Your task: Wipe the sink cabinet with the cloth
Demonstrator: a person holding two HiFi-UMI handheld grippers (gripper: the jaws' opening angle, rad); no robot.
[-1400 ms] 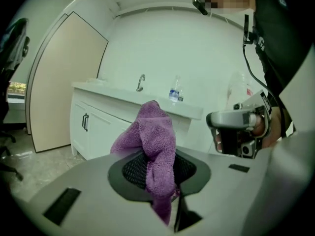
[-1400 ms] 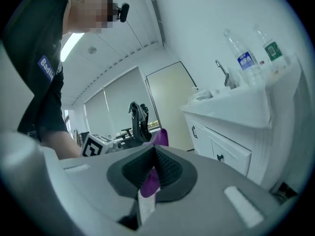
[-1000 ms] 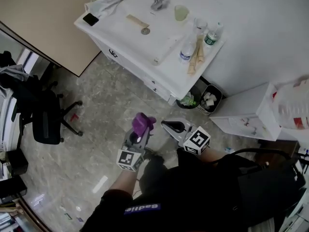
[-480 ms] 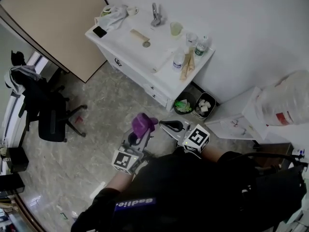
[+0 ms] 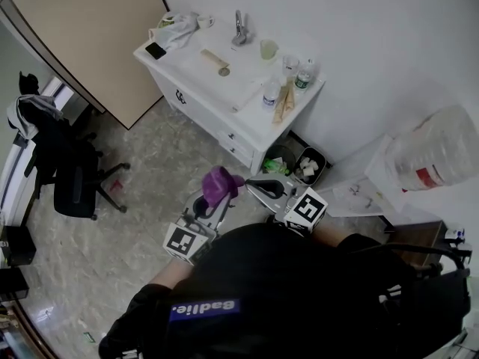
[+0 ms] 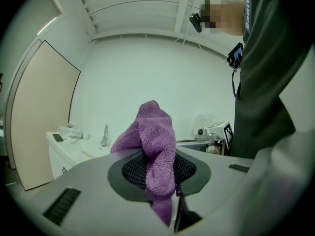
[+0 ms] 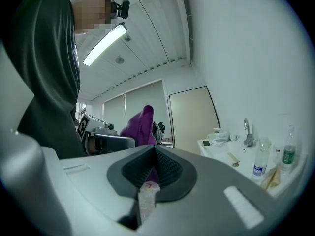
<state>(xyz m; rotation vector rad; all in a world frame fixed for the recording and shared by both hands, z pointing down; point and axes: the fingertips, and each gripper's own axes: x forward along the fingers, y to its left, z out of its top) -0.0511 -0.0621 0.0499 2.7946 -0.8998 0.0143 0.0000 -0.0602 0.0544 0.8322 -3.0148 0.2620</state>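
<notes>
The white sink cabinet stands against the wall at the top of the head view, well away from both grippers; its front also shows low left in the left gripper view. A purple cloth sticks up out of my left gripper, whose jaws are shut on it; in that gripper's own view the cloth rises from the closed pads. My right gripper is beside it, jaws together, with a small pale strip at the seam. Both are held close to the person's body above the floor.
On the countertop are a faucet, a phone, a crumpled white bag, a cup and two bottles. Two bins sit right of the cabinet. An office chair stands left, a big water jug right.
The head view has pulled back, so the cabinet looks smaller and farther. Both grippers stay side by side near the body, the left still holding the cloth and drifting slightly down-left.
</notes>
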